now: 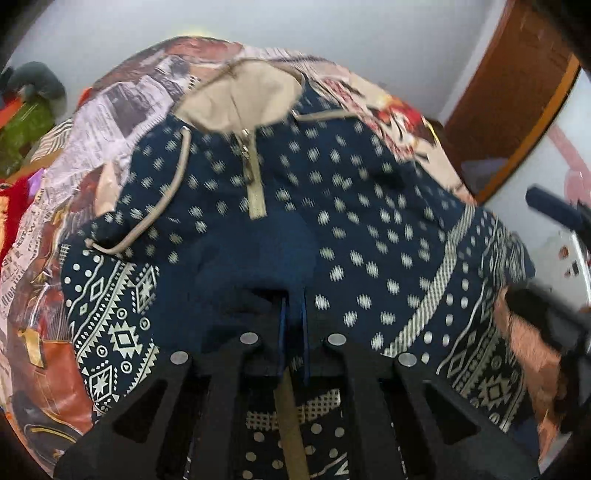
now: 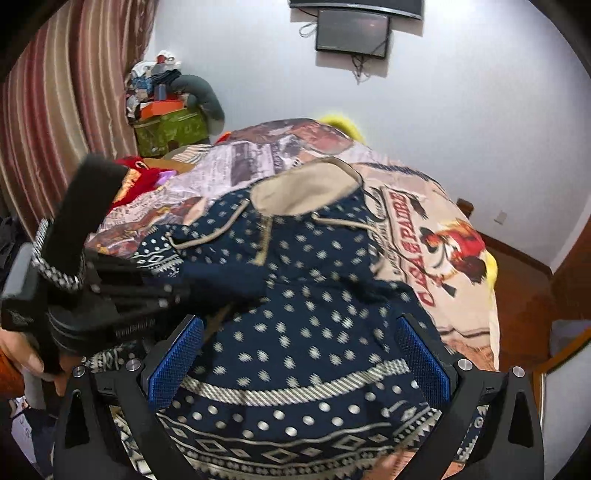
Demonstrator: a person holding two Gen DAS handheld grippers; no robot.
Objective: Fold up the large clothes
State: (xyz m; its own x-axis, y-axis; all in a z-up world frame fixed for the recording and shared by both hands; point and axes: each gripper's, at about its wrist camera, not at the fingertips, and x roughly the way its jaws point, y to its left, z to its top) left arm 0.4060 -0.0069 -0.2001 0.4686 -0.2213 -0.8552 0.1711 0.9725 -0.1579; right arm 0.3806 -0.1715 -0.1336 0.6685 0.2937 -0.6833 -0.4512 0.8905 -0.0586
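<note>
Two wrist cameras, both close over the bed

The left view looks steeply down along its hand-held gripper [image 1: 293,314], close above the navy patterned garment [image 1: 332,192]; the right view sits a little farther back, angled down toward the far wall [image 2: 443,110]. Both share the garment's beige collar [image 2: 303,192] and the printed bedspread [image 2: 443,240].

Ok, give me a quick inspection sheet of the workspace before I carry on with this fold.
Surface: bed under a printed blanket.
Job's things: navy patterned hoodie spread flat, beige hood toward the wall.
Clutter: red fabric at the bed's edge; piled boxes and clothes in the corner.
Grippers: left gripper shut on a fold of the hoodie; right gripper open above the hem.
Cables: wires hanging under the wall screen.
Surroundings: striped curtain, white wall, wooden floor.
</note>
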